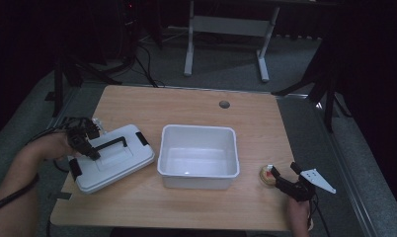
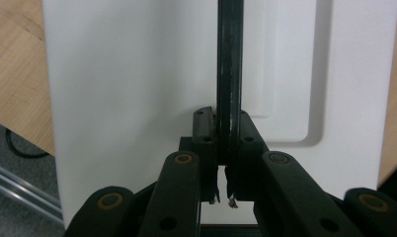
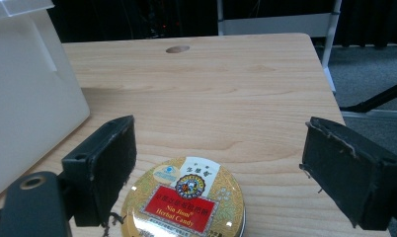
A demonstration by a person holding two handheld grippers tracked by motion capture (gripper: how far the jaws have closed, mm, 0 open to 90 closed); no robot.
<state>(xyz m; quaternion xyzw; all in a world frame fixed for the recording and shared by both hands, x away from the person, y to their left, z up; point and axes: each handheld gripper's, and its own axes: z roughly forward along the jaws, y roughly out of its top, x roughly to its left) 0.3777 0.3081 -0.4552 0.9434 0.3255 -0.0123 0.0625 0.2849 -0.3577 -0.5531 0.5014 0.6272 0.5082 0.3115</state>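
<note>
lid (image 1: 112, 158): lies flat on the tabletop (image 1: 196, 106) just left of the white bin (image 1: 198, 157); thin stiff plastic, likely light, smooth and slippery on top.
hold point: the black handle (image 2: 229, 74) across the lid's middle; a narrow bar, best pinched square.
left tool (image 2: 225, 148): clenched on that handle.
candy tin (image 3: 184, 202): just right of the bin; rigid, glossy, likely to skid.
right tool (image 3: 226, 173): released, jaws straddling the tin without touching.
hard to tell: the lid's underside is hidden; the tin's near edge is cut off.
</note>
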